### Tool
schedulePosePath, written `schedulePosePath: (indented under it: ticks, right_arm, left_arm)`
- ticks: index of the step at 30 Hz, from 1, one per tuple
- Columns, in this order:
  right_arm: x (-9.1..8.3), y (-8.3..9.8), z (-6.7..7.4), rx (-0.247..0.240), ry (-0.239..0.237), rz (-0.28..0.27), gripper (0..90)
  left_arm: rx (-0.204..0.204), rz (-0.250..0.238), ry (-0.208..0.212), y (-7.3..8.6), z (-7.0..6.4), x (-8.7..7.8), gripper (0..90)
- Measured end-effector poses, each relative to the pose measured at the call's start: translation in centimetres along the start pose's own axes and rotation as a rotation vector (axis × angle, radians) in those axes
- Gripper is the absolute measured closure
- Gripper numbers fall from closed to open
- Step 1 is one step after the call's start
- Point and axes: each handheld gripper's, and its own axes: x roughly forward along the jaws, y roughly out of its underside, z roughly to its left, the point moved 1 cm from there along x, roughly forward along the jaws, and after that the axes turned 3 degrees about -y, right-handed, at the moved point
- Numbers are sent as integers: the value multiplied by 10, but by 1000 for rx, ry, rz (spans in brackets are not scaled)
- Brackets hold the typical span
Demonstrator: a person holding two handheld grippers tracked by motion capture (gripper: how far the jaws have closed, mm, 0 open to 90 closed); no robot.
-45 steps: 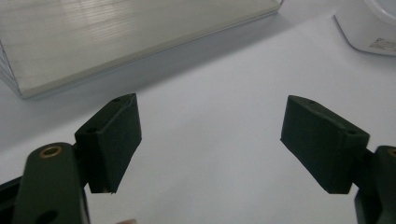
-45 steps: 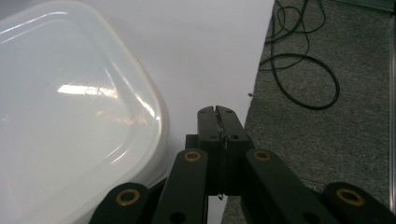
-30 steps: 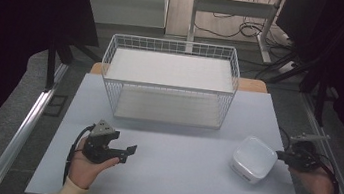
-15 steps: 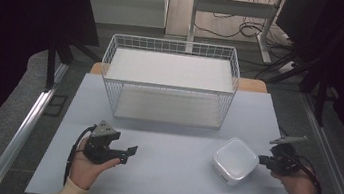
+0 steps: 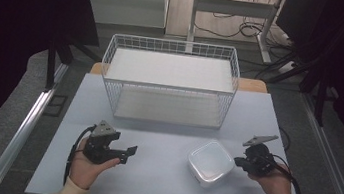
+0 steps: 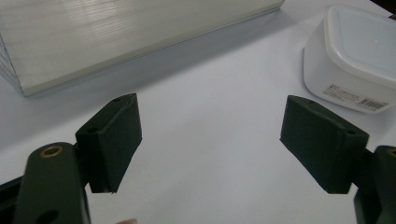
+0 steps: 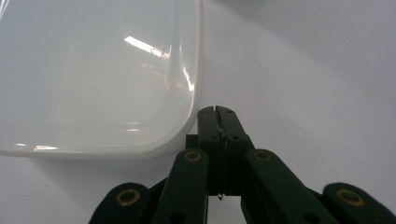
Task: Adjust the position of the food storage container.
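White plastic container [image 5: 210, 163] sits lidded on the pale table [image 5: 158, 186], in front of the wire basket [image 5: 169, 84].
Right gripper [image 5: 239, 161], jaws pressed together, nudges its rounded edge; left gripper [image 5: 127, 154] waits alongside, jaws spread and empty. It looks light, stiff and slippery, best gripped across opposite side walls below the lid.

Glossy translucent white plastic container [image 5: 210, 163], matt smooth pale table [image 5: 159, 176], white coated wire basket [image 5: 169, 84], matt black rubbery pads [image 6: 322, 140].
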Motion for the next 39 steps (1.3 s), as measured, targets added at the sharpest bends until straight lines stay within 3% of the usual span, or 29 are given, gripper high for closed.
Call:
schedulePosePath:
  ticks: [9, 13, 17, 23, 29, 30, 31, 32, 33, 34, 35, 36, 37, 38, 39]
  right_arm:
    - [8, -7, 22, -34, -60, 9, 890]
    - [18, -13, 41, -68, -104, 13, 890]
    - [24, -15, 48, -74, -131, 16, 891]
    - [26, -15, 48, -77, -135, 13, 890]
    - [16, -15, 41, -62, -114, -26, 862]
    - [11, -15, 36, -43, -103, -48, 704]
    - [11, -15, 36, -43, -103, -48, 704]
    - [9, -15, 31, -21, -84, -61, 543]
    - [9, -15, 31, -21, -84, -61, 543]
    - [7, -15, 26, -2, -64, -79, 467]
    - [7, -15, 26, -2, -64, -79, 467]
    - [4, -14, 23, 19, -58, -98, 421]
    - [4, -14, 23, 19, -58, -98, 421]
    - [2, -13, 19, 38, -47, -108, 394]
    - [2, -13, 19, 38, -47, -108, 394]
  left_arm:
    - [4, 1, 0, 0, 0, 0, 204]
    - [1, 4, 0, 0, 0, 1, 205]
    - [2, 3, 0, 1, 0, 1, 206]
    - [8, 2, 3, 1, -2, 2, 210]
    - [10, 0, 8, 1, -4, 2, 222]
    - [12, -5, 13, 1, -6, 2, 236]
    - [17, -5, 20, 1, -7, 2, 236]
    - [30, -6, 45, 0, -13, 2, 275]
    - [30, -6, 45, 0, -13, 2, 294]
    - [52, -2, 85, -1, -21, 2, 326]
    - [52, -2, 85, -1, -21, 2, 346]
    - [63, 4, 130, -1, -31, 4, 384]
    - [63, 4, 130, -1, -31, 4, 410]
    - [81, 19, 181, -1, -43, 7, 452]
    - [81, 19, 181, -1, -43, 7, 484]
